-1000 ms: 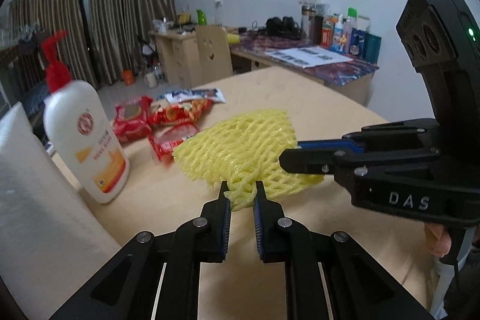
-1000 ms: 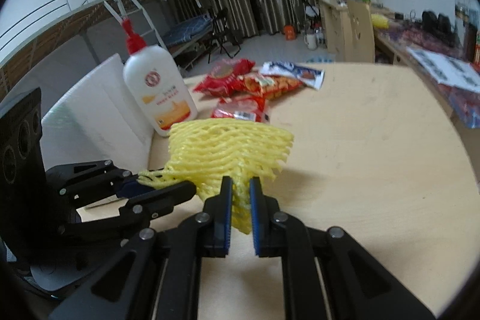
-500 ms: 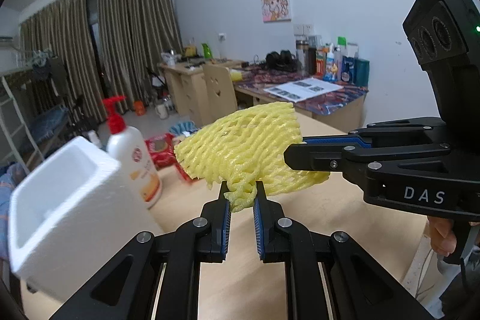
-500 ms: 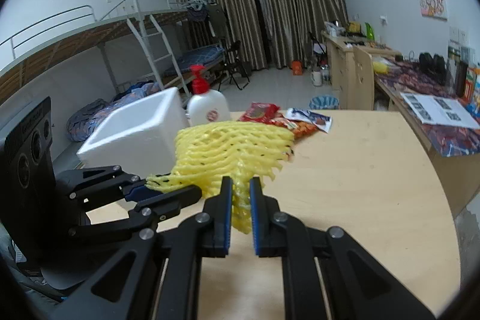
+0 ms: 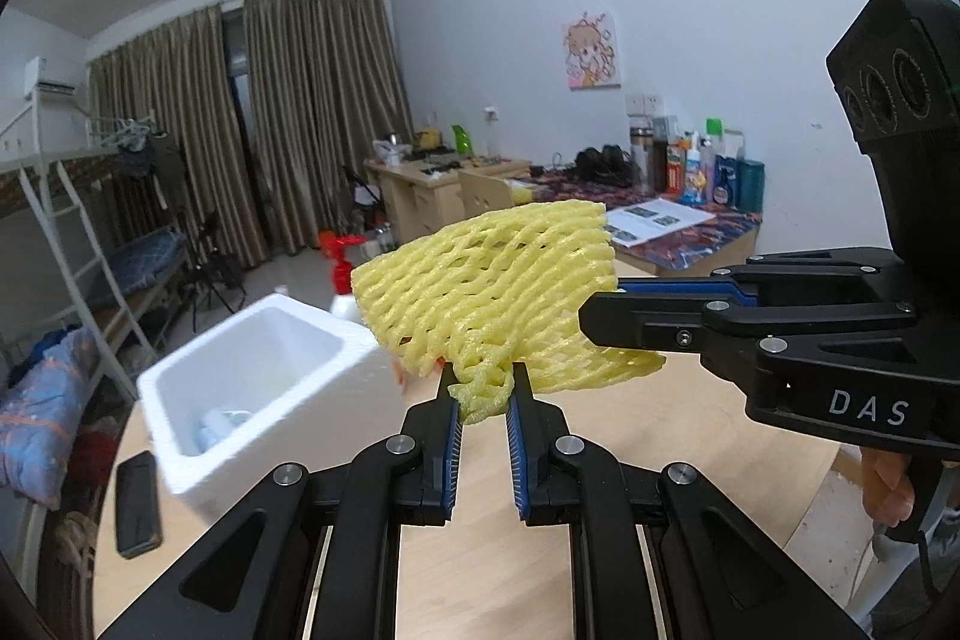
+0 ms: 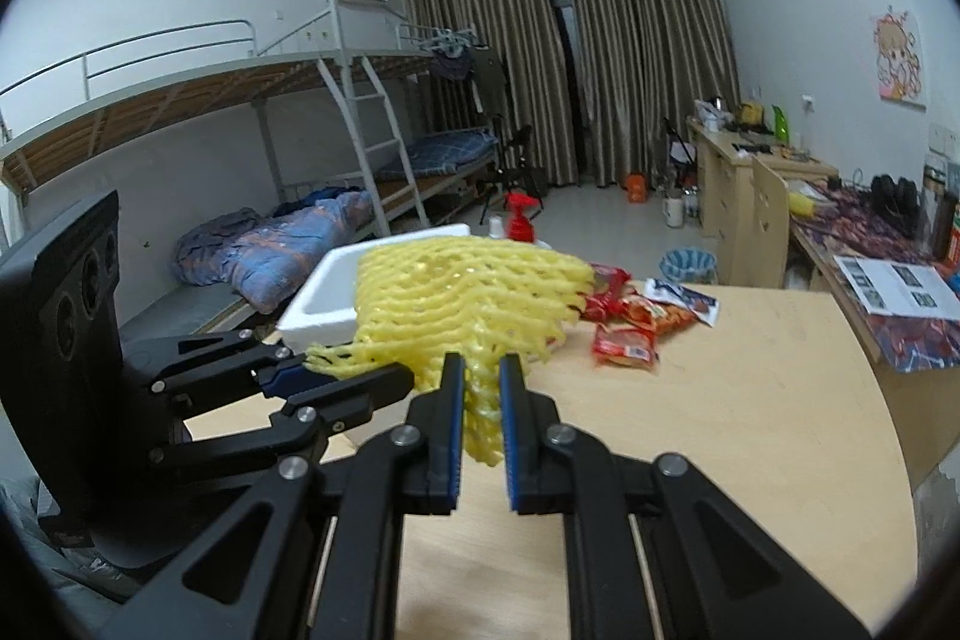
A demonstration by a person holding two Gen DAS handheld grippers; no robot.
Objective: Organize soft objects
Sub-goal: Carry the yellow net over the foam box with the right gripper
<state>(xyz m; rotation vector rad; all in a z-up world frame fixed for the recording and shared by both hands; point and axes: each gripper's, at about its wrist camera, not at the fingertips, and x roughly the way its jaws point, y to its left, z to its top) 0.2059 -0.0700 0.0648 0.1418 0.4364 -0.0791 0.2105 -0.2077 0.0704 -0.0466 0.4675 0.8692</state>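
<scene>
Above the tabletop's left edge, you've lifted the yellow foam net [image 5: 492,292], both the left gripper [image 5: 483,394] and the right gripper [image 6: 482,388] pinching it; foam box [image 5: 252,382] looks next.

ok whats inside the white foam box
In the white foam box, a pale bluish-white item lies in the near corner; too blurred to identify. The rest of its floor looks bare, though the near wall hides part.

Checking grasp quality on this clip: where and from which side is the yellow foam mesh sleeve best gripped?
At its bunched edges, as here. The yellow foam mesh sleeve is flat, floppy netting, so each corner is gathered into a thick wad. The left hand-held gripper comes from the near edge, and the right hand-held gripper from an adjoining side, holding it spread out.
</scene>
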